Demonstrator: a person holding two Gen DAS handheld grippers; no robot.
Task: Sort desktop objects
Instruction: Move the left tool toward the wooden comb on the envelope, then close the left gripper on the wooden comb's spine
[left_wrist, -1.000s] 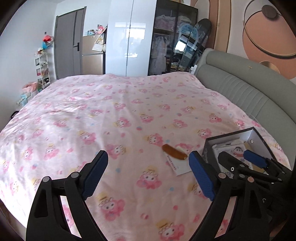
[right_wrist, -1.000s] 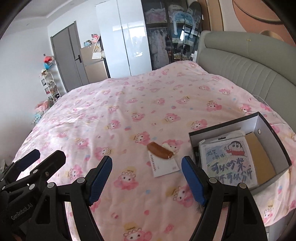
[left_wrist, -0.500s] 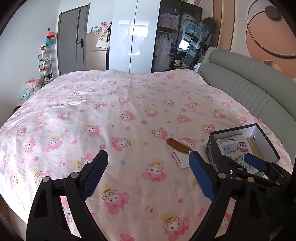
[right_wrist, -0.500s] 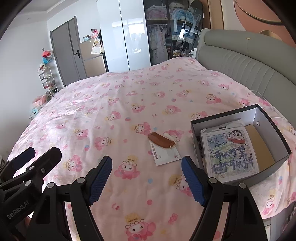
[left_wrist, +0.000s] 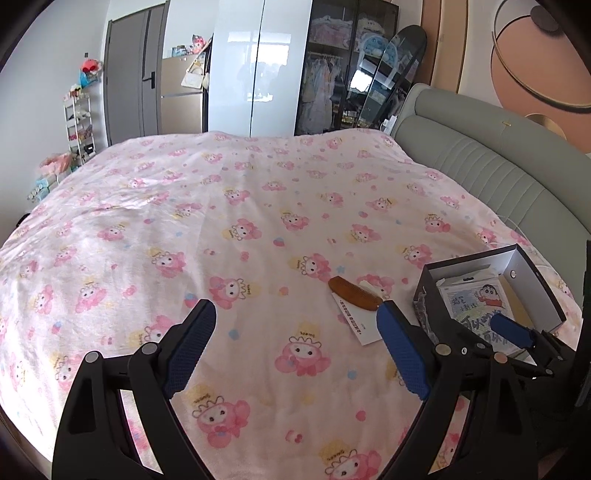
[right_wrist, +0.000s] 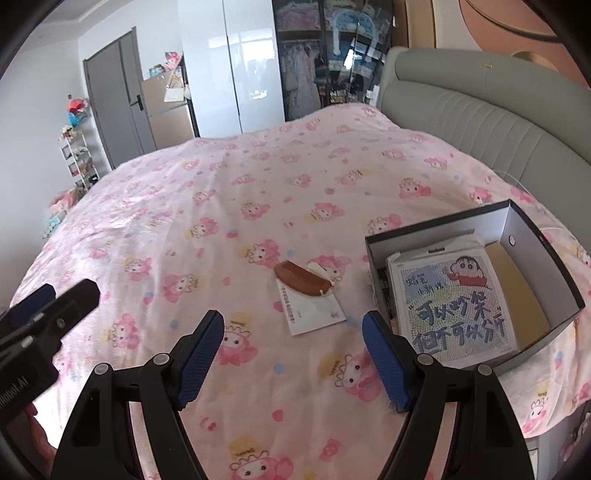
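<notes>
Here the bed (right_wrist: 258, 177), spread with a pink cartoon-print quilt, serves as the surface that carries everything, and the things to be sorted sit together on it toward the grey headboard side. The landmark is the open box (right_wrist: 546, 258), dark outside and pale inside; it lies on the quilt with its mouth upward, seemingly as the place where the loose pieces are to be collected. Inside the box a printed sheet (right_wrist: 450, 302) leans against the near wall, with a drawing of a cartoon boy and large handwritten-style Chinese characters; I cannot read them surely enough to quote. Behind the sheet is a brown cardboard panel. Just left of the box, not touching it, lies a white card (right_wrist: 314, 314) with a line of small red print along one edge, too small to read. A brown wooden comb (right_wrist: 301, 281) rests across the far end of the card, so these two look like the pieces not yet sorted.

The right hand-held gripper (right_wrist: 293, 352) hovers above the quilt on the near side of the card, its blue-padded jaws spread wide and holding nothing. The left hand-held gripper (left_wrist: 295, 343) hangs left of the box, also wide apart and empty. On its body, at the edge of the right wrist view, part of a brand mark reads like "nobot.AI"
</notes>
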